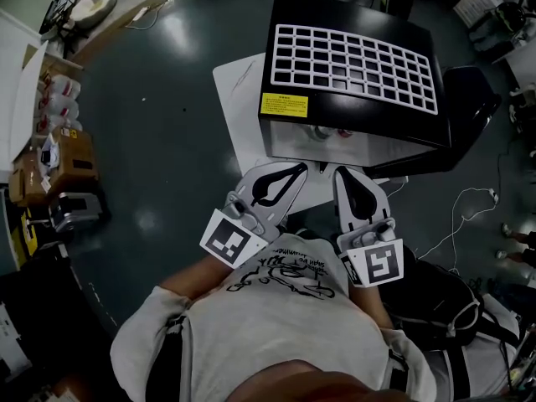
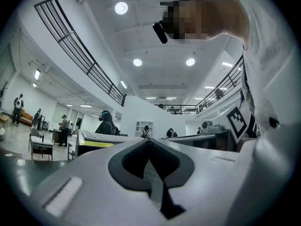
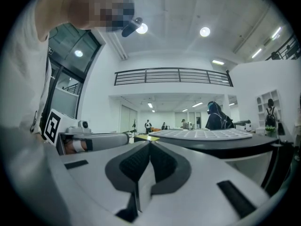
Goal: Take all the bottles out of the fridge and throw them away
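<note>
Head view: left tool [image 1: 295, 171] and right tool [image 1: 345, 176] held level just before fridge [image 1: 352, 74] on white worktop [image 1: 239, 90], both clenched, nothing gripped. Bottles presumably inside fridge; none clearly made out. No bottle taken out yet; whole task judged outstanding.

The fridge [image 1: 352, 99] stands just ahead of you on a board [image 1: 239, 86] that sticks out to its left, with a grid [image 1: 356, 61] on top. Your left gripper [image 1: 301, 168] and right gripper [image 1: 342, 172] sit side by side at its near face. Boxes [image 1: 71, 153] stand well left of the fridge, and a cable [image 1: 469, 212] lies on the floor to its right.
</note>
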Demonstrator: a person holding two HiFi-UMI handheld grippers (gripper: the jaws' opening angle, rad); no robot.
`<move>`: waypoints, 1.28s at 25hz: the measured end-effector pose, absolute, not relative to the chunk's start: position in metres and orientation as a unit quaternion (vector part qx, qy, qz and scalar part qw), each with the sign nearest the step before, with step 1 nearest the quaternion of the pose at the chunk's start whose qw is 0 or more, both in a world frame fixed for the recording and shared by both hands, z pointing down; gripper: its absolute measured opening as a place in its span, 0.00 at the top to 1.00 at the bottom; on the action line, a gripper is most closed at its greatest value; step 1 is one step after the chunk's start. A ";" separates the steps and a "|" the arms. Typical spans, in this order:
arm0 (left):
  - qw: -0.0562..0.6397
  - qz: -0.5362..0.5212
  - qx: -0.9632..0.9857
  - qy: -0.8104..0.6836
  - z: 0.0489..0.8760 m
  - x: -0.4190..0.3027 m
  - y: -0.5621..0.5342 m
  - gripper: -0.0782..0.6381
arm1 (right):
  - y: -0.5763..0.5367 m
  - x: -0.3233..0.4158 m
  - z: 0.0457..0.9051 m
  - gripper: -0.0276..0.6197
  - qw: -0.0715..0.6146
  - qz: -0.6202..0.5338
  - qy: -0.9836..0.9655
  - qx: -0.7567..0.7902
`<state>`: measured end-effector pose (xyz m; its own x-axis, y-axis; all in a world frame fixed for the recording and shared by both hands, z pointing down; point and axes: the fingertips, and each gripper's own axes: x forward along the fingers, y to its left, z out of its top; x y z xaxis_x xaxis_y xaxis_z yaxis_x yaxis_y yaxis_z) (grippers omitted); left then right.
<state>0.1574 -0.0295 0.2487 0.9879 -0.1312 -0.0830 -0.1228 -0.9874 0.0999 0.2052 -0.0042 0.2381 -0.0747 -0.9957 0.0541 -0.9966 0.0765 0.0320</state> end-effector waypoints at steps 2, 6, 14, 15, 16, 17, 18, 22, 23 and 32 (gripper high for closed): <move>0.047 -0.045 0.996 -0.065 0.249 0.161 -0.029 0.88 | -0.004 0.207 0.240 0.95 0.033 0.007 -0.735 0.677; 0.052 -0.040 0.995 -0.070 0.251 0.169 -0.025 0.88 | -0.001 0.215 0.244 0.95 0.035 0.008 -0.738 0.674; 0.049 -0.035 0.995 -0.084 0.256 0.183 -0.025 0.88 | 0.002 0.228 0.247 0.95 0.047 0.001 -0.741 0.670; 0.048 -0.035 0.995 -0.085 0.258 0.188 -0.023 0.88 | 0.004 0.234 0.249 0.95 0.048 0.001 -0.740 0.671; 0.049 -0.035 0.994 -0.087 0.260 0.193 -0.021 0.88 | 0.006 0.240 0.252 0.95 0.049 0.001 -0.739 0.672; 0.050 -0.034 0.994 -0.088 0.263 0.197 -0.021 0.88 | 0.007 0.244 0.254 0.95 0.050 0.001 -0.738 0.673; 0.051 -0.033 0.994 -0.089 0.265 0.199 -0.020 0.88 | 0.008 0.247 0.257 0.95 0.051 0.001 -0.738 0.673; 0.051 -0.034 0.994 -0.089 0.273 0.203 -0.022 0.88 | 0.007 0.253 0.268 0.95 0.054 0.003 -0.737 0.674; 0.044 -0.041 0.994 -0.090 0.274 0.204 -0.024 0.88 | 0.007 0.254 0.271 0.95 0.055 0.004 -0.737 0.674; 0.041 -0.032 0.993 -0.103 0.302 0.215 -0.035 0.88 | -0.004 0.264 0.312 0.92 0.073 0.018 -0.738 0.671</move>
<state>0.2147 -0.0349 0.3016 0.9769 -0.2066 -0.0549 -0.2014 -0.9756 0.0876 0.2643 -0.0036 0.3123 -0.0887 -0.9872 0.1326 -0.9926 0.0988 0.0712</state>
